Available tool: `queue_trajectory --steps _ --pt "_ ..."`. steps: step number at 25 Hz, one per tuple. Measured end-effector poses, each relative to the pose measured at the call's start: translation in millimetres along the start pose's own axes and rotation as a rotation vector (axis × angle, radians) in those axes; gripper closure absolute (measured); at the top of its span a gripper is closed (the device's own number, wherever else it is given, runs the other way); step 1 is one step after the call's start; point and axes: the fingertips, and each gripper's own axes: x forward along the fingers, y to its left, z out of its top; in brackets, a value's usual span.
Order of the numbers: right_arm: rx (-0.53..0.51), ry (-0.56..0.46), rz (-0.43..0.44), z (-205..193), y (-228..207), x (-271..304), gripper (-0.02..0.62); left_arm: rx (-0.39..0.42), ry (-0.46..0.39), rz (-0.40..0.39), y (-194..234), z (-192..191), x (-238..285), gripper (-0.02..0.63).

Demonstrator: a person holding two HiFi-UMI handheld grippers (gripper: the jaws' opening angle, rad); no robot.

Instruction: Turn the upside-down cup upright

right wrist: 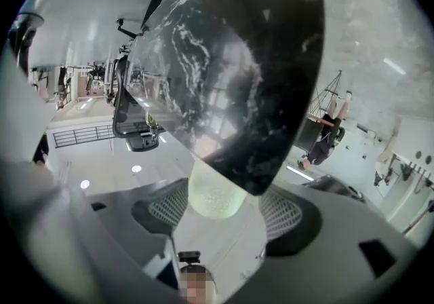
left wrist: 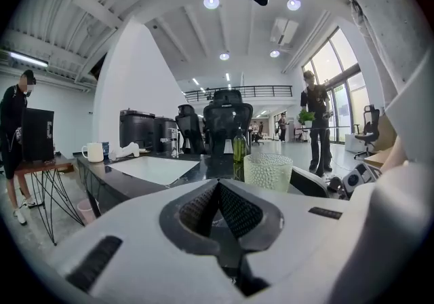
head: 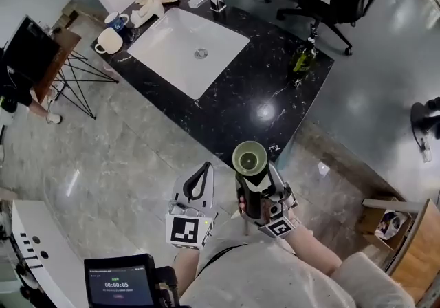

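The right claw is clenched on a pale green cup, which stands on end between its two jaws. One round end faces up, though I cannot tell whether it is the mouth or the base. Just beyond that claw is the near corner of the black desk. The left claw hangs just beside the right claw, jaws pressed together on nothing.
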Motion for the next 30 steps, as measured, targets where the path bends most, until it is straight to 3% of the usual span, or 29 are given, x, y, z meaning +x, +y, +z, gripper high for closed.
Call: queue_trajectory --steps 4,7,15,16,19,21,23,26,30 --pt "-0.04 0.083 -0.061 -15 -8 -7 0.29 0.008 -0.027 -0.021 1 8 13 0.6" --pt "-0.129 0.119 -0.101 -18 -7 -14 0.29 0.015 -0.038 -0.082 -2 5 28 0.6" --pt "-0.663 0.323 -0.211 -71 -17 -14 0.293 0.045 -0.057 -0.315 -6 5 51 0.6" --pt "-0.763 0.352 -0.244 -79 -22 -15 0.316 0.058 -0.069 -0.34 -4 9 48 0.6" --pt "-1.159 0.38 -0.404 -91 -37 -15 0.546 0.091 -0.112 -0.409 0 20 35 0.6" --pt "-1.434 0.332 -0.512 -92 -43 -9 0.588 0.084 -0.125 -0.45 0 19 28 0.6" --pt "-1.655 0.226 -0.596 -87 -44 -4 0.589 0.066 -0.117 -0.487 -1 10 21 0.6" --pt "-1.914 0.012 -0.723 -73 -40 -5 0.589 0.036 -0.115 -0.548 -10 4 7 0.6" --pt "-2.167 -0.147 -0.875 -72 -39 -9 0.589 0.012 -0.136 -0.632 -30 7 -10 0.6"
